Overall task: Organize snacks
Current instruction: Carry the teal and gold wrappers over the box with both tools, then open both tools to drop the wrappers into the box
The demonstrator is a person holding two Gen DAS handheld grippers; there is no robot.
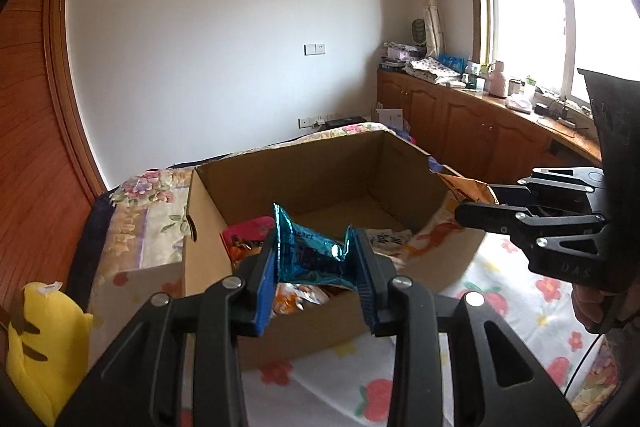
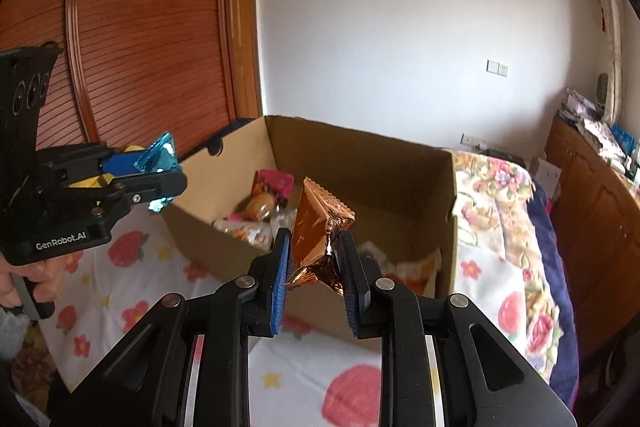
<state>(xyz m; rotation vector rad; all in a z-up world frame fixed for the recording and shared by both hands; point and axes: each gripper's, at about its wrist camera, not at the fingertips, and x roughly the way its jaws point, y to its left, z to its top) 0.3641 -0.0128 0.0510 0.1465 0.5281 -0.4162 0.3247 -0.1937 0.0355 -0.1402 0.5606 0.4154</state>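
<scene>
above an open cardboard box (image 1: 208,211) w/ snacks inside, on a floral bedsheet (image 1: 520,291): left gripper (image 1: 318,257) pinches a blue foil snack packet (image 1: 316,251); right gripper (image 2: 314,255) pinches a copper foil snack packet (image 2: 320,223), both held over the box's near edge.

My right tongs (image 2: 313,259) pinch a copper foil snack packet (image 2: 320,227). Beyond it sits the open cardboard box (image 2: 360,163); my left tongs (image 2: 160,175), off left, clamp a blue packet (image 2: 158,155).

Shiny blue packet (image 1: 316,251), coppery orange packet (image 2: 320,227), plain brown box (image 1: 320,167), white bedsheet (image 1: 520,287) with red flowers.
</scene>
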